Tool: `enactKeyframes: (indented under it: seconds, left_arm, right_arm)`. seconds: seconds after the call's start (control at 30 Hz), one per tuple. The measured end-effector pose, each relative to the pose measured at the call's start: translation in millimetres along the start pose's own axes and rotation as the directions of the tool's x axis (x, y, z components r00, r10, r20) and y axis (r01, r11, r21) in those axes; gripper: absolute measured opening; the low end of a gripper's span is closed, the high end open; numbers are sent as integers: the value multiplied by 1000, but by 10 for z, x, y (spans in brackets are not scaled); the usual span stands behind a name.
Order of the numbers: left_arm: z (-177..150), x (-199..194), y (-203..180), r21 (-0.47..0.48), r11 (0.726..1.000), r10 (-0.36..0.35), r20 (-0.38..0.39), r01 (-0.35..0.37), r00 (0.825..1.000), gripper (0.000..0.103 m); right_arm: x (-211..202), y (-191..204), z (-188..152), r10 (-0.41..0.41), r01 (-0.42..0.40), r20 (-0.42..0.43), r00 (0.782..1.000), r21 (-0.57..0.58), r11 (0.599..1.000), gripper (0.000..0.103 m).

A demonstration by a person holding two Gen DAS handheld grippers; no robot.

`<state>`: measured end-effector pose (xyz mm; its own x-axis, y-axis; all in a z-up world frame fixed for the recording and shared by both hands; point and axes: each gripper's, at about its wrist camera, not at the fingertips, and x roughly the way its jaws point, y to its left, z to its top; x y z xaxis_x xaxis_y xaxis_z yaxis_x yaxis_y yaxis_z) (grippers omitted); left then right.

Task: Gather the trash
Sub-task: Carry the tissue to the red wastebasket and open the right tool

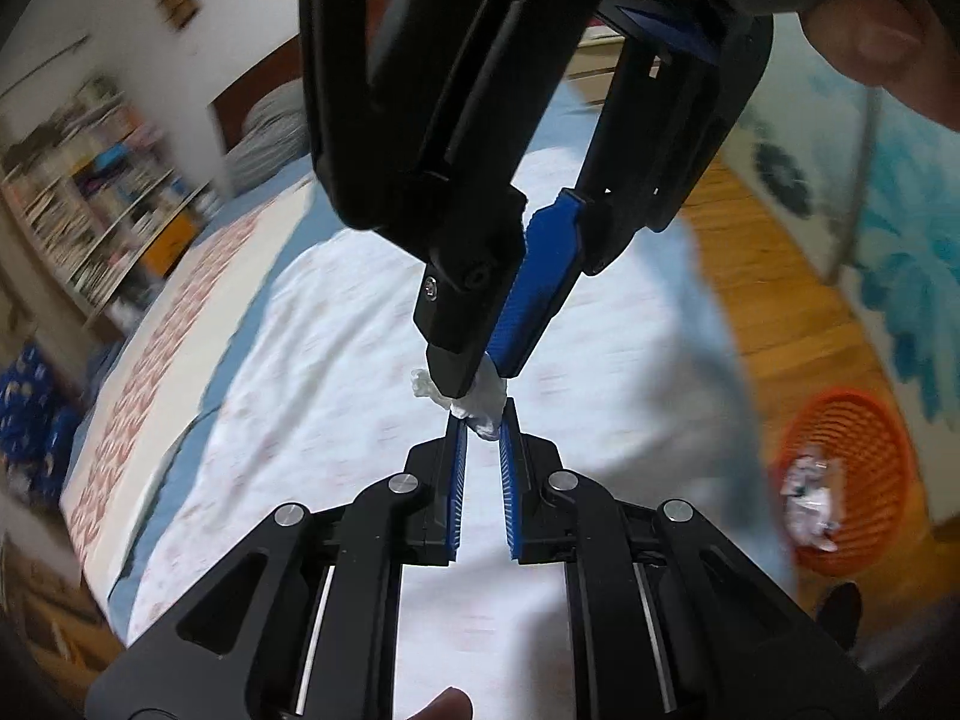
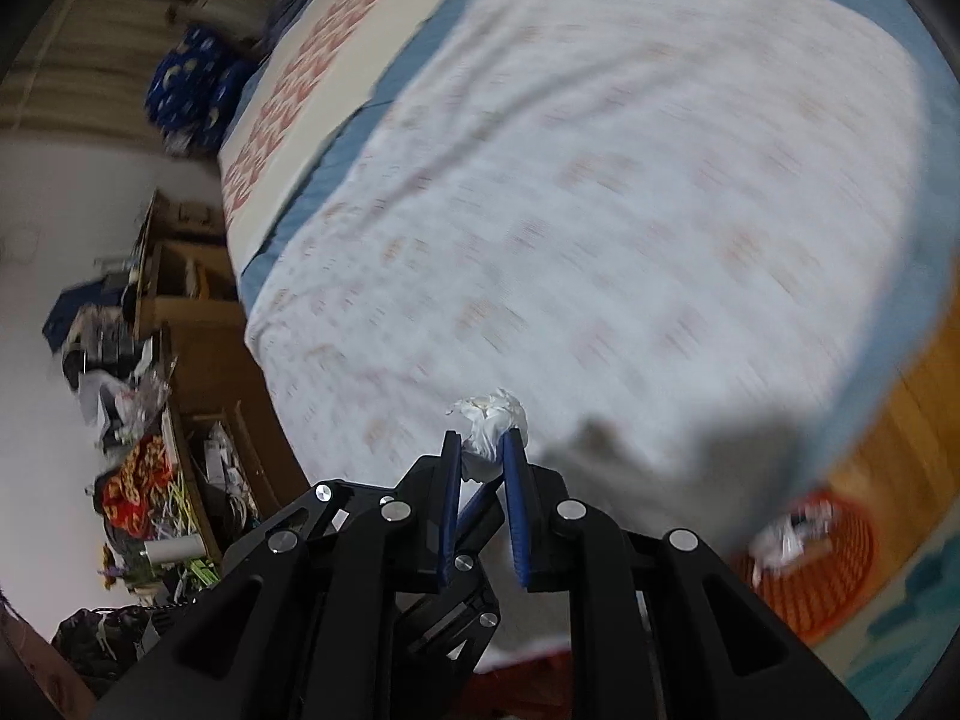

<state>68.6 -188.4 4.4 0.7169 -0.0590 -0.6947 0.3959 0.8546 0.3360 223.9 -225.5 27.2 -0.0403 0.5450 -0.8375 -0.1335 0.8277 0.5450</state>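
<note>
A crumpled white tissue point(image 1: 480, 405) is held in the air above the bed. My right gripper point(image 1: 474, 381) comes down from above in the left wrist view and is shut on its upper part. My left gripper point(image 1: 482, 420) pinches the tissue's lower end between its blue pads. In the right wrist view the tissue point(image 2: 495, 426) sits between my right gripper's tips point(image 2: 485, 441), with the left gripper's fingers point(image 2: 474, 507) crossing just below. An orange mesh basket point(image 1: 852, 480) stands on the wood floor at the right with crumpled paper point(image 1: 810, 498) in it; it also shows in the right wrist view point(image 2: 840, 564).
The bed point(image 1: 372, 324) with a white patterned sheet and blue edge fills the middle. A bookshelf point(image 1: 96, 192) stands at the far left. A blue-patterned rug point(image 1: 888, 192) lies on the wood floor. A cluttered wooden desk point(image 2: 174, 420) stands beside the bed.
</note>
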Motion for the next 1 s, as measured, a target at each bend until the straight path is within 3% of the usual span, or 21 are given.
enactKeyframes:
  seconds: [0.2,0.47,0.6,0.73,0.83,0.87,0.9,0.93,0.97,1.0]
  left_arm:
    - [32,-299,-1064,166,979,-125,34,118,992,11]
    - [-59,-291,-2167,346,908,-248,-7,235,969,11]
    - [-131,-165,-2646,415,869,-279,-44,271,959,11]
    - [-225,10,-3038,482,829,-287,-71,284,955,12]
    - [-309,165,-3175,489,821,-282,-102,295,954,14]
    - [-336,206,-3216,490,819,-280,-115,300,953,16]
    - [-354,233,-3249,492,817,-279,-124,303,952,29]
    - [-371,270,-3273,492,814,-278,-136,308,951,55]
    - [-391,278,-3282,488,814,-280,-146,315,949,66]
    - [-414,264,-3287,485,816,-279,-148,315,949,72]
  right_arm:
    - [-505,-1047,-1198,-15,6,55,998,163,987,15]
    - [-741,-2379,-2586,19,-65,131,991,350,934,15]
    - [-687,-2882,-3035,44,-112,171,984,411,905,15]
    - [-551,-3322,-3264,71,-162,209,975,460,873,15]
    - [-451,-3527,-3317,71,-170,218,973,479,861,18]
    - [-410,-3646,-3379,64,-167,220,973,491,855,19]
    - [-357,-3651,-3347,60,-166,221,973,498,851,26]
    - [-336,-3703,-3360,55,-165,225,973,508,845,32]
    - [-321,-3759,-3393,48,-164,230,972,520,838,50]
    - [-324,-3811,-3429,33,-159,238,971,533,831,60]
